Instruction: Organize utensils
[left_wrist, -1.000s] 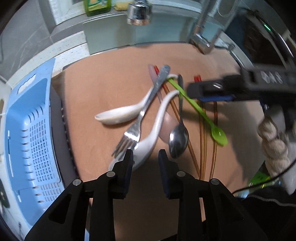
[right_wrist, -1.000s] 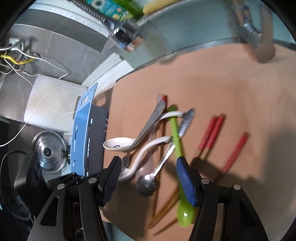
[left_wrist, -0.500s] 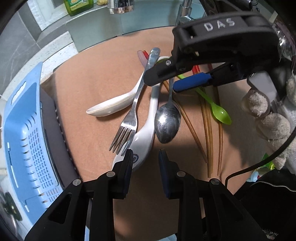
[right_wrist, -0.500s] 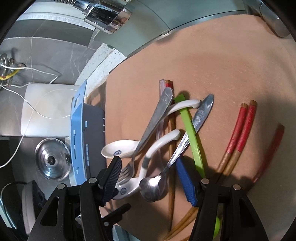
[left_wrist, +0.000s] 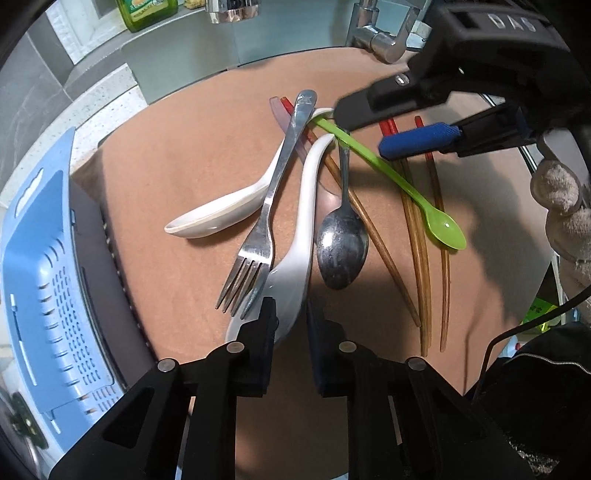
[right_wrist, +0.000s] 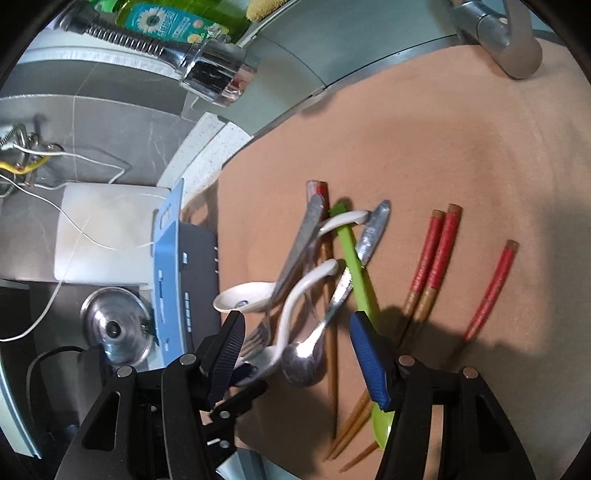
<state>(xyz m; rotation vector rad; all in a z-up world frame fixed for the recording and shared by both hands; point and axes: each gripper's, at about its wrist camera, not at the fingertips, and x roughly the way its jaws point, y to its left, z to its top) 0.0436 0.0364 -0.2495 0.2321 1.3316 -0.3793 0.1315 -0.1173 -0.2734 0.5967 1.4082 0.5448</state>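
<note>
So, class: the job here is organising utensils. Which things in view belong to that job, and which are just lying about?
Belong to the job:
white spoons
fork
metal spoon
green spoon
chopsticks
blue basket

Just lying about:
soap bottle
tap
pot lid

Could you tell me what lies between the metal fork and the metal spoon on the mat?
In the left wrist view, the long white ceramic spoon lies between the metal fork and the metal spoon, its bowl reaching the left claw.
</note>
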